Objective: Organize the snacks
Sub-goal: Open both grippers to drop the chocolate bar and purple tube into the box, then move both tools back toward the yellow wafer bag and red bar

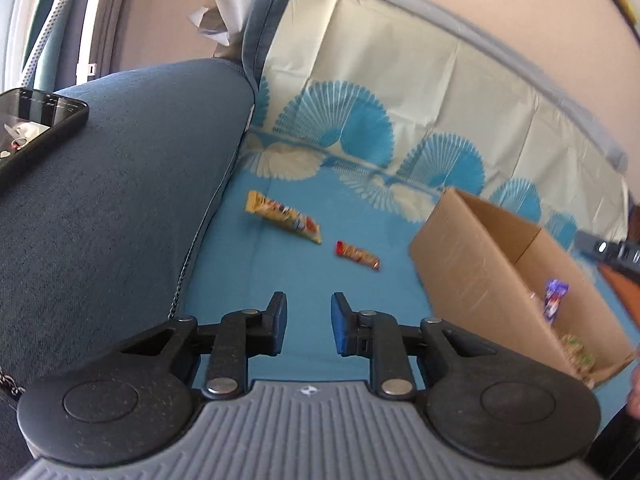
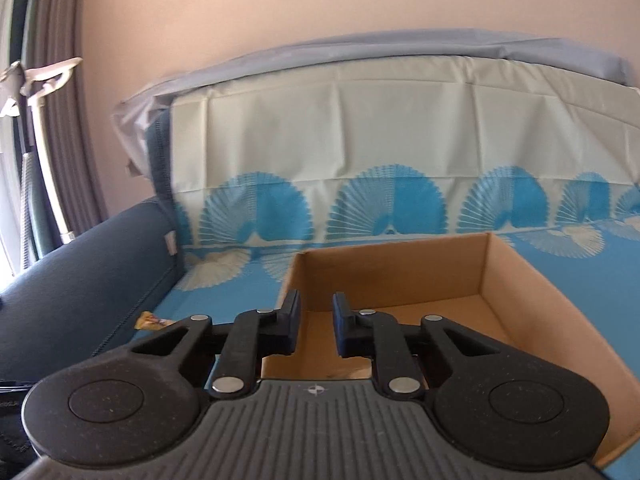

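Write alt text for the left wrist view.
The open, empty left gripper hovers over a blue sofa cover, facing a yellow snack packet and a red snack bar. A cardboard box holding snacks sits to the right; a phone rests on the armrest.

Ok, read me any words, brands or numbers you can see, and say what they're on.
No text can be read.
Yellow wrapper: print blurred.
Red wrapper: print blurred.
Purple packet in the box: too small.
Phone screen: illegible.
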Available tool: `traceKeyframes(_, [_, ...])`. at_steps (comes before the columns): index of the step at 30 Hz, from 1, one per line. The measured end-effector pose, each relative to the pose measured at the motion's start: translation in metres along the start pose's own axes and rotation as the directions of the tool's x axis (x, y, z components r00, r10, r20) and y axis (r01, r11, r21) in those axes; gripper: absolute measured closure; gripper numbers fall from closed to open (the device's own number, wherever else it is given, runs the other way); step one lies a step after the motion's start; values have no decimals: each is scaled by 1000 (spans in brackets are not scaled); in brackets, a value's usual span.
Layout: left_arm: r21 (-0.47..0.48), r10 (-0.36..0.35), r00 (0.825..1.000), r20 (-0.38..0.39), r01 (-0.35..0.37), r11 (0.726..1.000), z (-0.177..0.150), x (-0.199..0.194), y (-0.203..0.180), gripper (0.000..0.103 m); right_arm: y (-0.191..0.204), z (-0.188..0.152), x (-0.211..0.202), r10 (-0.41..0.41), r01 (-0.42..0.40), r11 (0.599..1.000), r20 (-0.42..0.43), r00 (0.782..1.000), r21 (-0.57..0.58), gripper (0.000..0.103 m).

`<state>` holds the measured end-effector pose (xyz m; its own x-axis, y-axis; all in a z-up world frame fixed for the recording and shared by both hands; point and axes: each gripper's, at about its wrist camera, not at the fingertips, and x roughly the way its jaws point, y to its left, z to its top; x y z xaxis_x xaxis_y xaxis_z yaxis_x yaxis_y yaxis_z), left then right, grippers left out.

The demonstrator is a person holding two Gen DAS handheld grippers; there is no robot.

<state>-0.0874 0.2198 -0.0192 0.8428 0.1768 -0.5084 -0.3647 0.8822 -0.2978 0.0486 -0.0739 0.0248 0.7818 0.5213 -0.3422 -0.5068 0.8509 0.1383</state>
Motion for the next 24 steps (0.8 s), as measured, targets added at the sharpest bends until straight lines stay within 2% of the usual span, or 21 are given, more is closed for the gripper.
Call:
traceKeyframes(2, [-8,-5,1000,12,5,1000,5,2,0,78,14,0,0,66,-66,998,-3,998,-21,85])
traceKeyframes(4, [21,22,999,-39,-21,1000,8,16,-6,78,27,0,4,135,-136,990,-32,990,-27,85])
traceKeyframes(6, [70,19,998,-64,-14,997,13,31,-15,76,40,-1,7,177,-180,983,-53,983,-42,85])
traceKeyframes(8, [155,14,997,-77,-2,988,25,50,-27,68,49,-1,11,211,-216,975,-83,974,-48,85])
traceKeyframes(10, [257,41,996,-80,-19,966,40,78,-41,52,55,-3,15,233,-239,970,-109,966,-46,85])
traceKeyframes(12, [318,55,995,-85,-25,948,57,110,-47,41,60,-4,19,249,-256,966,-130,960,-44,84])
traceKeyframes(15, [390,108,989,-100,-61,919,76,165,-52,34,62,-4,24,269,-279,959,-151,951,-44,84])
traceKeyframes(17, [437,146,981,-124,-78,896,83,199,-52,31,60,-5,26,277,-286,958,-165,947,-30,84])
traceKeyframes(18, [471,170,973,-155,-78,879,83,217,-52,28,59,-5,27,283,-290,957,-170,944,-22,83])
traceKeyframes(21, [557,251,943,-219,-90,825,77,256,-48,28,56,-7,31,288,-297,955,-187,939,-19,81])
traceKeyframes(23, [578,274,928,-252,-83,812,72,268,-42,28,55,-7,32,299,-308,951,-193,934,-13,80])
traceKeyframes(24, [578,284,919,-273,-80,812,70,272,-36,33,55,-7,33,300,-309,951,-194,934,-13,79])
